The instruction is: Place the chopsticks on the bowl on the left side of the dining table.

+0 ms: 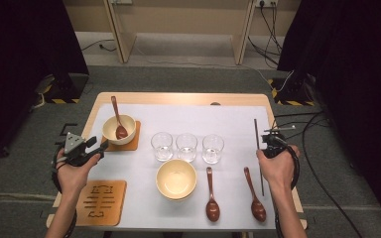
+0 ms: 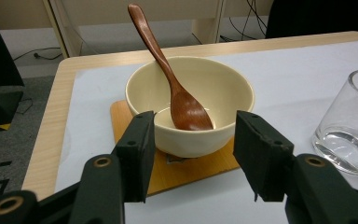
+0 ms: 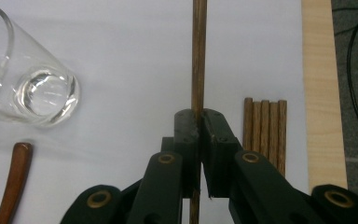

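Chopstick [image 3: 197, 56], thin and dark brown, is clamped between the right gripper's [image 3: 198, 122] jaws, which are pressed together on it near its middle. It points away over the white mat [image 3: 121, 37]. Four more chopsticks [image 3: 265, 130] lie side by side on the mat just right of the held one, near the counter [image 3: 321, 93] edge. A glass [image 3: 28, 88] stands to its left, and a spoon [image 3: 14, 182] lies below that glass. The left gripper [image 2: 193, 144] has its jaws apart, holding nothing, before a bowl [image 2: 191, 93] with a spoon in it on a wooden coaster [image 2: 182, 170]. With one thin stick gripped at one spot, it could pivot or slip, and swinging it left might knock the glass. No readable writing or brands.
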Demonstrator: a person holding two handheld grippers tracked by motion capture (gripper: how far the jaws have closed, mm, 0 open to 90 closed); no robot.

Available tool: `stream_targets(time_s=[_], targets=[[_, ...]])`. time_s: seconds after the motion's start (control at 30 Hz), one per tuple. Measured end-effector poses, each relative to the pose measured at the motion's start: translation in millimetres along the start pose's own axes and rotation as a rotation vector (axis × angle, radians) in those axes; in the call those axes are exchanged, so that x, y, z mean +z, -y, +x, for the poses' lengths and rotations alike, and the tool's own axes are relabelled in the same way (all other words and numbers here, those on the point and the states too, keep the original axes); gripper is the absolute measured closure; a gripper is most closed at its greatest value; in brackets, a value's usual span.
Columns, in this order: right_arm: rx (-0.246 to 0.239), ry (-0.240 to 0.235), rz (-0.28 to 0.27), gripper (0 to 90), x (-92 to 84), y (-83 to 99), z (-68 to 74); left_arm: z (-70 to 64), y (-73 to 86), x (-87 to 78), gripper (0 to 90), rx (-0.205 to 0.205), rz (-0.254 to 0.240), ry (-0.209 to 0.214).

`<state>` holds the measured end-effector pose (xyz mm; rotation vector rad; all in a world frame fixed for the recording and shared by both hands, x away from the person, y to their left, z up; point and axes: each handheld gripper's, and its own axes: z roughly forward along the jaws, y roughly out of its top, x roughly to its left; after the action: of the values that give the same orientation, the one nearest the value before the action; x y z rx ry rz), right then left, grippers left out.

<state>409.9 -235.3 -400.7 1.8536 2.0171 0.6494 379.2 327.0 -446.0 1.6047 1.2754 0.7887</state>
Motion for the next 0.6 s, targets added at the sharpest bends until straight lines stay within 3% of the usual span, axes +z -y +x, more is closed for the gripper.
stream_targets(time_s=[0.6], targets=[[-0.02,-0.02,-0.225,85.4,-8.6,-14.6,10.7,1.0,-1.4,-2.7,48.3,-0.007,-0.017,-0.006]])
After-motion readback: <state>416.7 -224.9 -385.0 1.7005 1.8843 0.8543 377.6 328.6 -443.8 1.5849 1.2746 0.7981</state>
